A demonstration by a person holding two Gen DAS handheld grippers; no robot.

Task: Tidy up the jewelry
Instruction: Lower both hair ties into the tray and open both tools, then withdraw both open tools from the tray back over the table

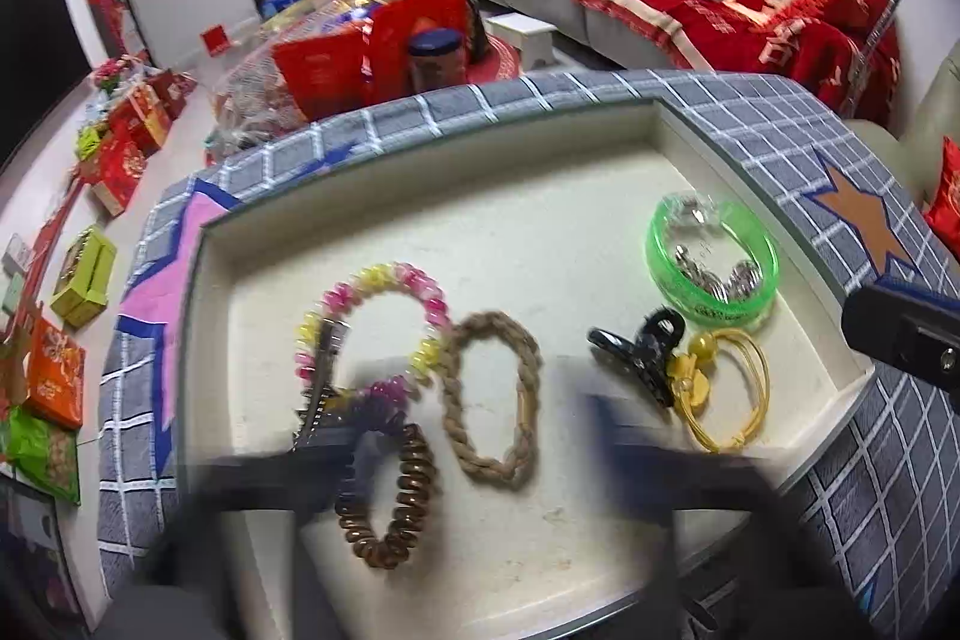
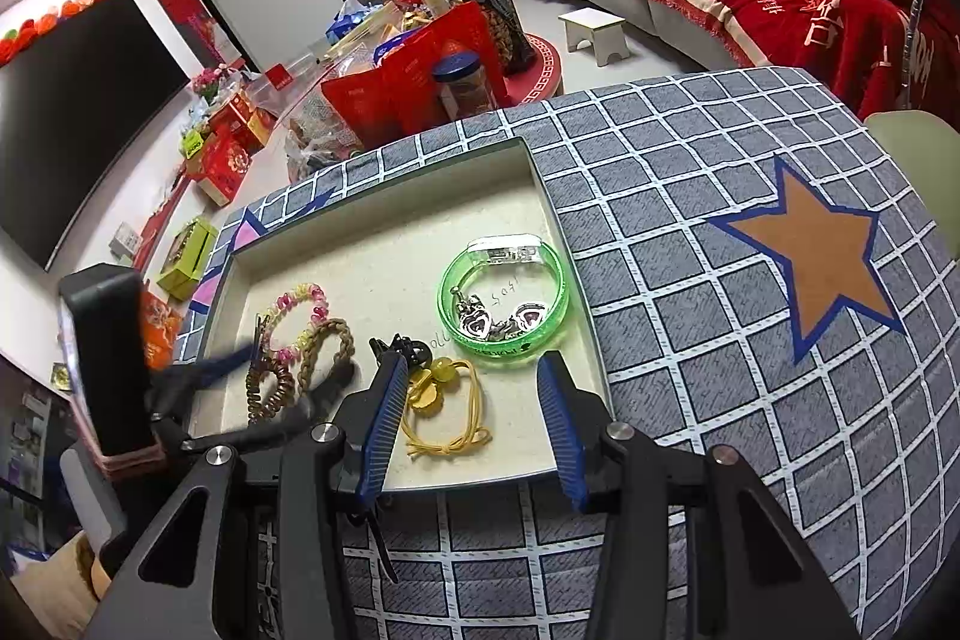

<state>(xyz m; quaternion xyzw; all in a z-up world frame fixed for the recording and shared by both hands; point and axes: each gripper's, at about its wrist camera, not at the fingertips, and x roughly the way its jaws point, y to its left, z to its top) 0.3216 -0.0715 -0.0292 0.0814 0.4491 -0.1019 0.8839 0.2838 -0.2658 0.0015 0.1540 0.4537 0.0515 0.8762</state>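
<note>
Right tongs [image 2: 474, 436] spread wide, empty, poised over the tray's [image 2: 384, 244] near edge above the yellow tie [image 2: 447, 421]. Left tongs [image 1: 480, 448] blurred over the coil tie [image 1: 384, 496] and braid [image 1: 492, 400]; spread, I'd judge. Green bangle [image 2: 504, 304] sits by the right wall. Picking stage: next, drop and pinch the tie.

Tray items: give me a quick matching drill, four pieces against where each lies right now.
Items:
1. green bangle
2. yellow hair tie
3. brown spiral tie
4. braided loop

Places:
A. between the right gripper fingers
B. around the silver heart pieces
C. nearest the left gripper, left side of tray
D. beside the pink-and-yellow bead bracelet, mid-tray

Pairs: 1-B, 2-A, 3-C, 4-D
</note>
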